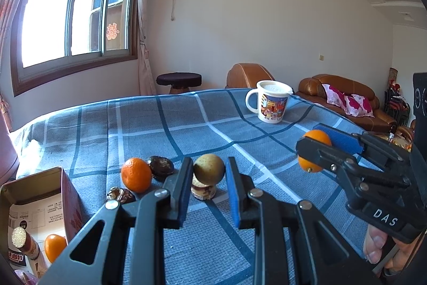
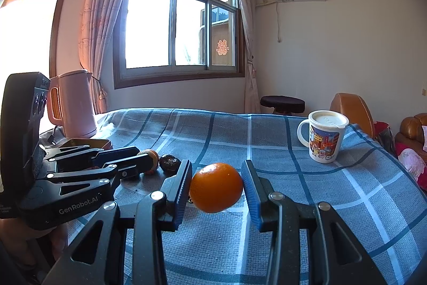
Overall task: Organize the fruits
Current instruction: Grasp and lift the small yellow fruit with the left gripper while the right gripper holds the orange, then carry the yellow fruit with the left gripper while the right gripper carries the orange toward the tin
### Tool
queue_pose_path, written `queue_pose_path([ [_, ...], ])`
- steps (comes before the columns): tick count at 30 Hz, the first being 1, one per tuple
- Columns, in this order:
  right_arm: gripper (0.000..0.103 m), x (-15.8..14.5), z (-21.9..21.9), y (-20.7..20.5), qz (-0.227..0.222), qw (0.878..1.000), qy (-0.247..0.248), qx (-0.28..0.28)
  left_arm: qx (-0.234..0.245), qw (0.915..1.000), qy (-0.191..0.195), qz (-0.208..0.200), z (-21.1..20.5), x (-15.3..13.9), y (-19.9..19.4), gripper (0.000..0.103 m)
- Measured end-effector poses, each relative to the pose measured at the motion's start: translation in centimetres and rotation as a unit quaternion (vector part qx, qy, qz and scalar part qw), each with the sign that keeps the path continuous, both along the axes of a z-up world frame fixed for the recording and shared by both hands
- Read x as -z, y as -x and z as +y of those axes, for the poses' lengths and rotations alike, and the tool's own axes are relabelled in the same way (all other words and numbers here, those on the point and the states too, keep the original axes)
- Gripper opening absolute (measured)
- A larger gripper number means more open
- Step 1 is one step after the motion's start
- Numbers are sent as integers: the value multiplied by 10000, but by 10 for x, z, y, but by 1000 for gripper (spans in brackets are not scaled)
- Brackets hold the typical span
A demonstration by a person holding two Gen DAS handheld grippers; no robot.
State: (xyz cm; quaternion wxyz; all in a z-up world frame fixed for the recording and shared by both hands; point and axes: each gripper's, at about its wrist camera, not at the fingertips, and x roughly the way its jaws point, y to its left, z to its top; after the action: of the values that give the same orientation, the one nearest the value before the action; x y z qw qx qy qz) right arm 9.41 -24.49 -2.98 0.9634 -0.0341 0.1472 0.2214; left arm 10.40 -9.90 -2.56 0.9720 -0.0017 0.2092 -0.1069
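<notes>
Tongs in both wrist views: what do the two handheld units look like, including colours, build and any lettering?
Both are black linkage frames with silver rivets and blue ribbed pads. The right tongs carry white "DAS" lettering on the frame. The left tongs read "GenRobot.AI" on the frame, with a tall black housing behind. No cables or sleeves are visible; only bare fingers show at the handles.

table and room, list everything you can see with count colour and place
oranges: 3, orange; one in right gripper, one on cloth, one in tin
pear: 1, yellow-green, between left gripper's pads
dark fruits: 2, brown, by cloth orange
tin: 1, red, near left
mug: 1, white, lidded, far right
kettle: 1, pink, far left
cloth: 1, blue plaid
stool: 1, dark, beyond table
sofa: 1, brown, right
left gripper: shut on pear
right gripper: shut on orange
</notes>
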Motion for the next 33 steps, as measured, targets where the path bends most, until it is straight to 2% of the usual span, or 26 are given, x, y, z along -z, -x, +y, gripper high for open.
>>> queue_pose_path([
  [13, 40, -2, -1, 5, -141, 9999, -29, 11, -124, 9994, -59, -303, 1, -3, 12, 26],
  [24, 40, -2, 3, 6, -159, 9998, 53, -46, -204, 9993, -66, -307, 6, -3, 15, 26],
  [25, 40, -2, 4, 5, -160, 9998, 67, -53, -203, 9993, -65, -304, 6, -3, 15, 24],
  [26, 40, -2, 6, 5, -164, 9998, 80, -58, -185, 9994, -68, -287, 7, -3, 15, 17],
  [33, 40, -2, 17, 6, -179, 9996, 196, -139, -196, 9996, 4, -218, 15, -2, 16, 17],
])
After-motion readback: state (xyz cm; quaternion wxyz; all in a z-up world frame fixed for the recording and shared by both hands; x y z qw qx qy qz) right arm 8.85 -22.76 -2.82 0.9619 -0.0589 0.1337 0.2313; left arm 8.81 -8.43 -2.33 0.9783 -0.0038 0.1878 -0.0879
